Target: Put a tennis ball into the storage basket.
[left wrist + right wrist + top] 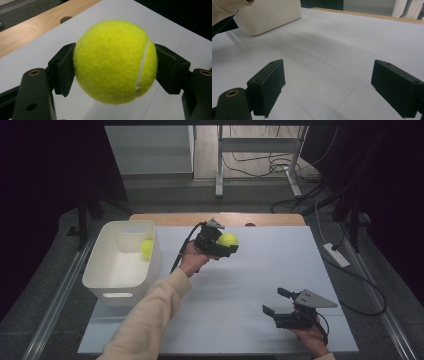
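Observation:
A yellow tennis ball (228,240) (115,61) is held above the white table sheet by my left gripper (226,243) (115,72), whose black jaws are shut on its two sides. This sits at the table's middle back, right of the white bin (95,270). A second tennis ball (146,248) lies inside that bin against its right wall. My right gripper (276,303) (328,87) is low at the front right, open, with bare sheet between its jaws.
The white bin (272,17) stands at the left edge of the sheet (260,270). A wooden table strip (270,219) (30,30) runs along the back. Cables and a power strip (336,255) lie on the floor to the right.

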Demonstrator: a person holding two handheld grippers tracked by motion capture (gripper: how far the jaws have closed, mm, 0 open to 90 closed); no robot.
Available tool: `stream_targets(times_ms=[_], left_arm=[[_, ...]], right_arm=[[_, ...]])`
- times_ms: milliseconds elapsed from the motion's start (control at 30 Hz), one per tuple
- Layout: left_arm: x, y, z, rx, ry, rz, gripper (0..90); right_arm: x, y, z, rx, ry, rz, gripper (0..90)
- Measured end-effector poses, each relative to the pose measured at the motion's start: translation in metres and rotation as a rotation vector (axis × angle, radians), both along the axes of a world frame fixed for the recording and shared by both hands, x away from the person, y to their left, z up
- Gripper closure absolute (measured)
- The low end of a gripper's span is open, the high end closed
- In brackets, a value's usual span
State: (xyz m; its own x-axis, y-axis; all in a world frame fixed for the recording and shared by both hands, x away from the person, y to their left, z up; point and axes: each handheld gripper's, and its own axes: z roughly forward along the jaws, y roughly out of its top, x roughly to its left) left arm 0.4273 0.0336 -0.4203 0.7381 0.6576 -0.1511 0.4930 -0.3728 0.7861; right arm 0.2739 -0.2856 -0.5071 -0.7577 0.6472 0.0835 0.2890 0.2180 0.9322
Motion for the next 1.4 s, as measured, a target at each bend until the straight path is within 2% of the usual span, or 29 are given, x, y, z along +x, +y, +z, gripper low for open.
stream_targets(times_ms=[267, 433, 1100, 1400], left_arm=[[-0.006, 0.009, 0.008, -0.024, -0.009, 0.0, 26.9], [-0.009, 0.013, 0.013, -0.037, -0.028, 0.009, 26.8], [-0.021, 0.021, 0.026, -0.051, -0.058, 0.007, 26.8], [-0.025, 0.029, 0.027, -0.055, -0.061, 0.022, 26.8]], right_arm=[[0.0, 0.0, 0.0, -0.002, 0.0, -0.001, 11.8], [0.0, 0.0, 0.0, -0.003, -0.002, -0.002, 11.8], [0.0, 0.0, 0.0, -0.007, -0.004, -0.003, 11.9], [0.0, 0.0, 0.0, -0.007, -0.002, -0.004, 11.9]])
